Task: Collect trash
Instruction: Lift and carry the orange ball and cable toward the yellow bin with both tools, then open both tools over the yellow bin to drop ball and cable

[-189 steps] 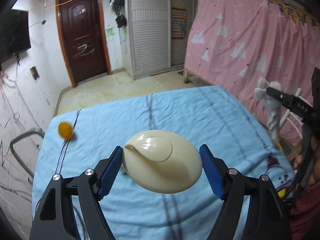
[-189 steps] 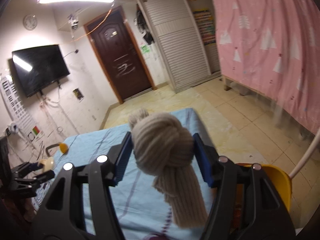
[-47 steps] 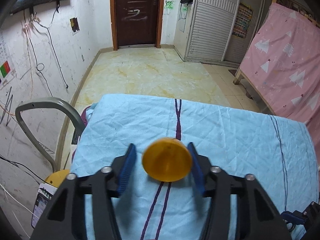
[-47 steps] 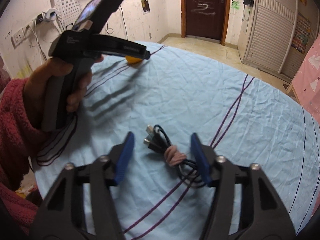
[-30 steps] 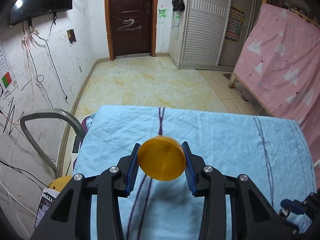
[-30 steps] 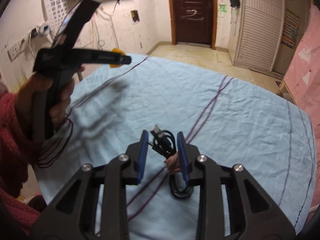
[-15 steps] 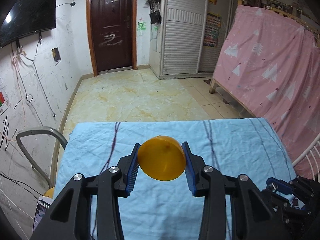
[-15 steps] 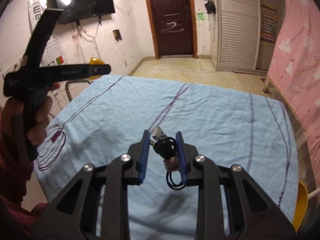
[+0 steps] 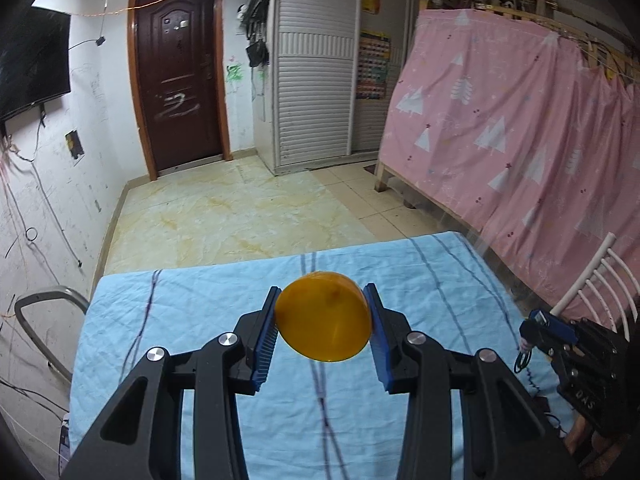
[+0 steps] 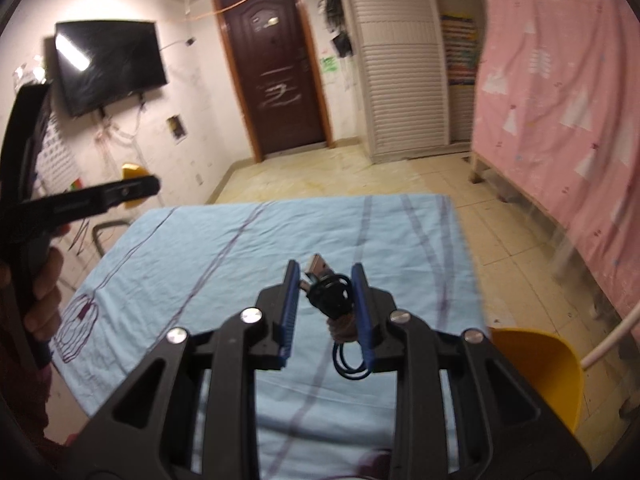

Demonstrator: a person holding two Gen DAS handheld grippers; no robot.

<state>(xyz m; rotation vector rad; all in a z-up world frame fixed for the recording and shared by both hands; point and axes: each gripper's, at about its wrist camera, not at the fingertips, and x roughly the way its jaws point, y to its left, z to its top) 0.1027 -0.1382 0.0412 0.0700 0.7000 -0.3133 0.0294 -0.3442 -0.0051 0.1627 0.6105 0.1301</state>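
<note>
My left gripper (image 9: 322, 330) is shut on an orange round cap (image 9: 323, 327) and holds it above the blue cloth-covered table (image 9: 192, 300). My right gripper (image 10: 325, 305) is shut on a coiled black cable (image 10: 334, 297) with a USB plug, lifted off the table (image 10: 208, 256); the coil hangs below the jaws. The right gripper also shows at the right edge of the left wrist view (image 9: 538, 326), with the cable dangling. The left gripper shows at the left of the right wrist view (image 10: 136, 188), the orange cap (image 10: 133, 171) at its tip.
A yellow bin (image 10: 540, 368) stands on the floor by the table's right side. A white chair back (image 9: 588, 280) and a pink curtain (image 9: 520, 128) are on the right. A grey metal frame (image 9: 44, 312) stands at the table's left.
Both grippers have risen and swung to the right with their loads; the cable is now well clear of the table, and the yellow bin has come into the right wrist view.
</note>
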